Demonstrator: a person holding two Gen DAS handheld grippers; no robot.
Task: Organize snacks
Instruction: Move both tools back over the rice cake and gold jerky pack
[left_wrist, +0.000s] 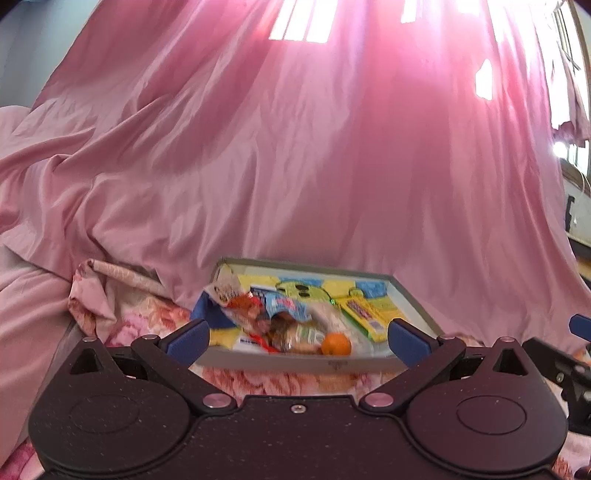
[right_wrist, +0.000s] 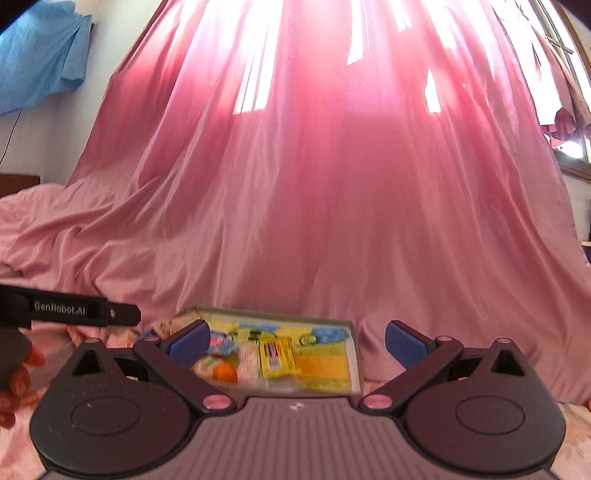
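Note:
A grey tray with a yellow and blue cartoon lining lies on the bed just ahead of both grippers. In it lie several snack packets, a small orange and a yellow packet. My left gripper is open and empty, its blue pads near the tray's front rim. My right gripper is open and empty, facing the same tray, the orange and the yellow packet.
A pink curtain hangs right behind the tray and spills onto the bed. Floral bedding lies to the tray's left. The left gripper's body and the hand holding it show at the right wrist view's left edge.

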